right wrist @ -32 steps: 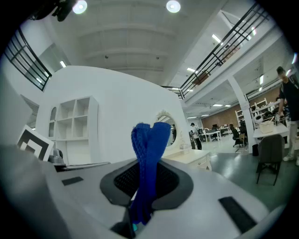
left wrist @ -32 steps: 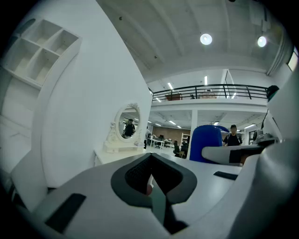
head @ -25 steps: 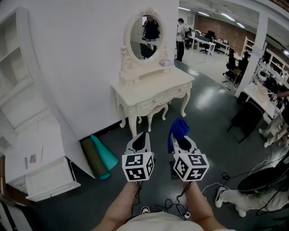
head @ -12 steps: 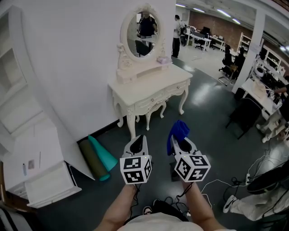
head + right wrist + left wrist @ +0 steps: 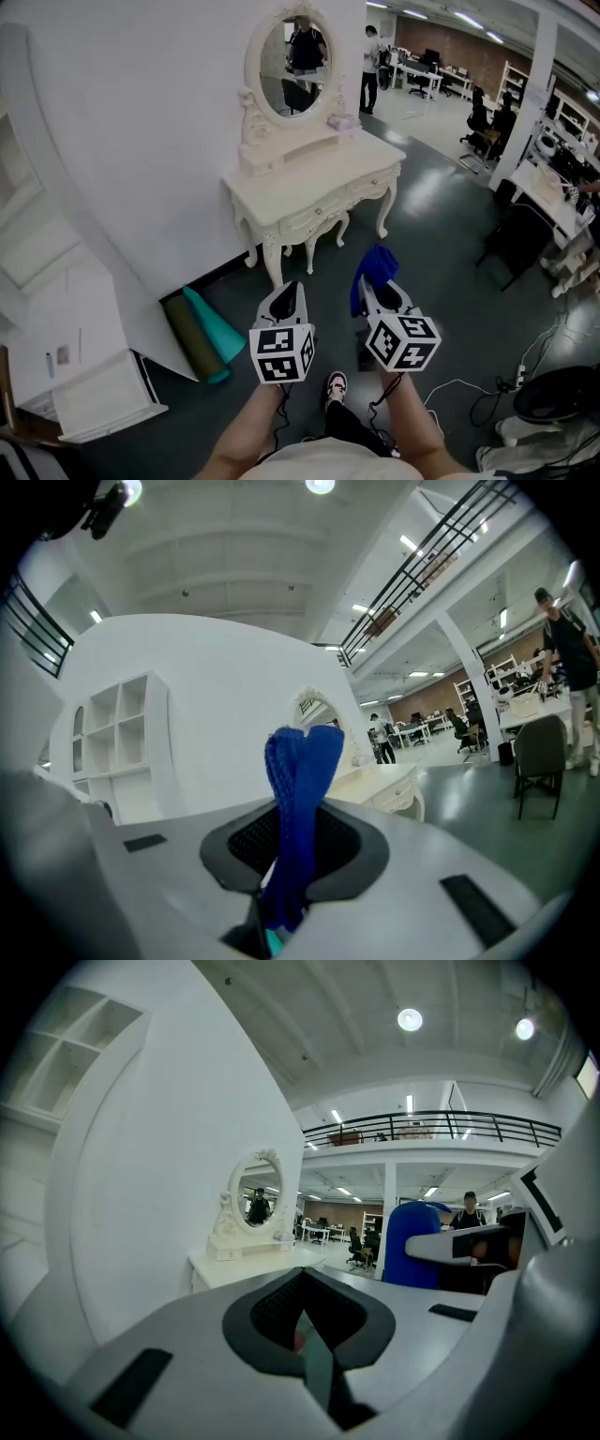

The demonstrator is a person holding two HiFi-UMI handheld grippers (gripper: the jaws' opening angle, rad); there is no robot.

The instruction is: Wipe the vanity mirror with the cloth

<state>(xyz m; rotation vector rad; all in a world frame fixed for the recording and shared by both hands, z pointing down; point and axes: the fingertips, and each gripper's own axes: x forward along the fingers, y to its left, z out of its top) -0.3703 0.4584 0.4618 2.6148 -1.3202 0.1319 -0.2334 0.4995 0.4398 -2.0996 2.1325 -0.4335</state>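
Relation governing the approach: the vanity mirror (image 5: pixel 294 58) lies ahead of both claws, well apart from them, with open floor and the front edge of the counter (image 5: pixel 314 176) between. It stands at the back of the counter, against the white wall.

Right claw (image 5: pixel 379 292): clamped on the blue cloth (image 5: pixel 373 266). The cloth is pinched near its lower end and stands out past the jaw tips in a folded bunch. Its long axis runs along the claw and points forward, toward the counter. From this claw the mirror lies ahead and somewhat to the left.

Left claw (image 5: pixel 287 298): jaws brought together, nothing between them. It sits just beside the right claw and lines up more directly with the mirror, but carries no cloth.

Mirror attitude: oval, upright, long axis vertical. The glass faces out into the room, toward the person.

Judgement: the wipe has not begun; the right claw would need to travel forward, upward and leftward.
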